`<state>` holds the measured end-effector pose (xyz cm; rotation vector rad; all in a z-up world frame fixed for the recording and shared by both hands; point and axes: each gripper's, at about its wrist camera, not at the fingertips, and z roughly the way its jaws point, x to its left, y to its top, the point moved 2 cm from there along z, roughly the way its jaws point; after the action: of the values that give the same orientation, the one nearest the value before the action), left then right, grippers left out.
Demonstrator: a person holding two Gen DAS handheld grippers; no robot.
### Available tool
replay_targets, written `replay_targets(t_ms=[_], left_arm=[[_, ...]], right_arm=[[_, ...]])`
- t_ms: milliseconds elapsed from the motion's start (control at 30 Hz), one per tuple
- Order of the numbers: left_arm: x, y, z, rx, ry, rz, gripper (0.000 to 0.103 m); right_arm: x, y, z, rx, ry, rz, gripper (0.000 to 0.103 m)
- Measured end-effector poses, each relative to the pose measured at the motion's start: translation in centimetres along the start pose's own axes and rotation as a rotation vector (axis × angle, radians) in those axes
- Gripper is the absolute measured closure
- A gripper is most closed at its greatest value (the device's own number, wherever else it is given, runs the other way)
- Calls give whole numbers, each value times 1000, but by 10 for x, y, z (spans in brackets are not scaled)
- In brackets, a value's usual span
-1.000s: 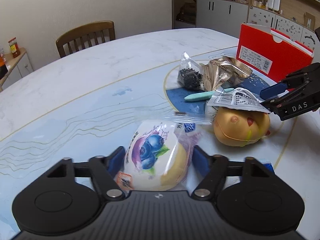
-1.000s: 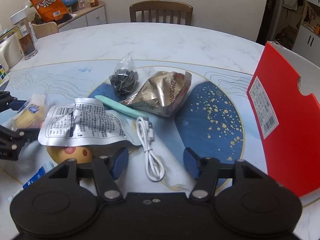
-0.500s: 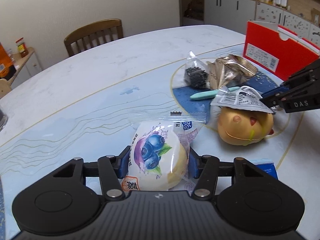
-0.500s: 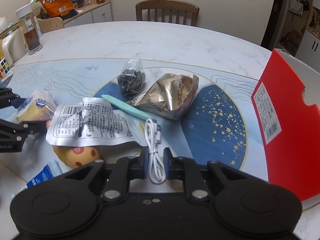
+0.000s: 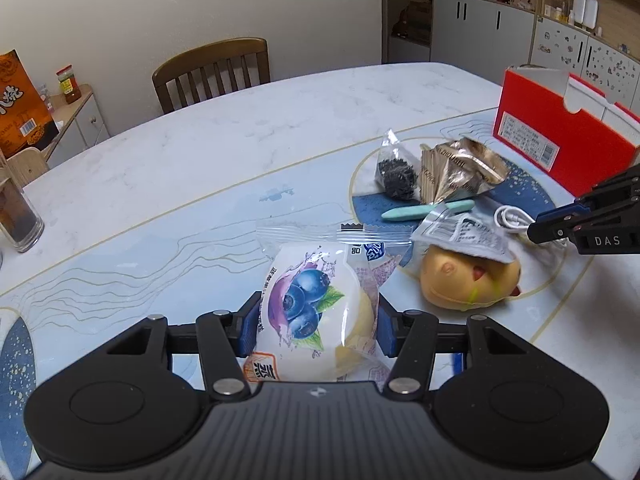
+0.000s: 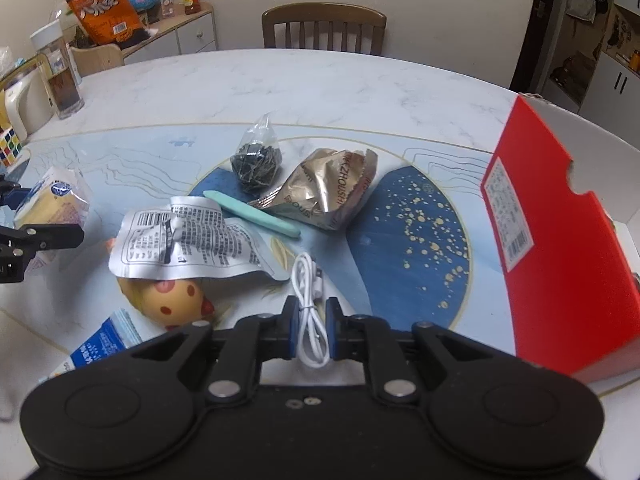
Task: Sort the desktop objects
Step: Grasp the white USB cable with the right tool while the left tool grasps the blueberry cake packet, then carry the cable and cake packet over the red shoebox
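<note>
My left gripper (image 5: 316, 326) is shut on a blueberry bread packet (image 5: 316, 304) and holds it above the table; the packet also shows in the right wrist view (image 6: 48, 200). My right gripper (image 6: 312, 334) is shut on a coiled white USB cable (image 6: 310, 300). It shows in the left wrist view (image 5: 536, 232) too, with the cable (image 5: 510, 216) beside it. Between them lie a silver wrapper (image 6: 188, 240) over a yellow spotted toy (image 6: 168, 300), a teal stick (image 6: 252, 216), a gold foil bag (image 6: 332, 192) and a clear bag of dark bits (image 6: 256, 160).
An open red box (image 6: 552, 248) stands at the right. A blue-white packet (image 6: 104, 344) lies near the front left. A glass jar (image 6: 60, 76), a Rubik's cube (image 6: 8, 148) and a wooden chair (image 6: 324, 28) are at the table's far side.
My left gripper shut on the bread packet and lifted it. My right gripper shut on the white cable and raised it slightly.
</note>
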<state>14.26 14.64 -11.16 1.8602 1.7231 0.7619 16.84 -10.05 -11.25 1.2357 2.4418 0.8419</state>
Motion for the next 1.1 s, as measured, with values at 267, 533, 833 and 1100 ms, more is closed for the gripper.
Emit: replay_targets(t_ms=[267, 533, 833, 1100], left_arm=[[-11, 11, -19, -11, -11, -2, 49], [-30, 25, -39, -23, -47, 9, 49], [-53, 40, -60, -38, -69, 46, 49], [-76, 62, -82, -89, -72, 101, 49]], right_arm=[[-4, -1, -22, -30, 17, 27, 92], [-14, 1, -46, -67, 16, 60, 92], [-23, 6, -85, -117, 20, 79, 92], [-41, 11, -119, -172, 4, 105, 92]])
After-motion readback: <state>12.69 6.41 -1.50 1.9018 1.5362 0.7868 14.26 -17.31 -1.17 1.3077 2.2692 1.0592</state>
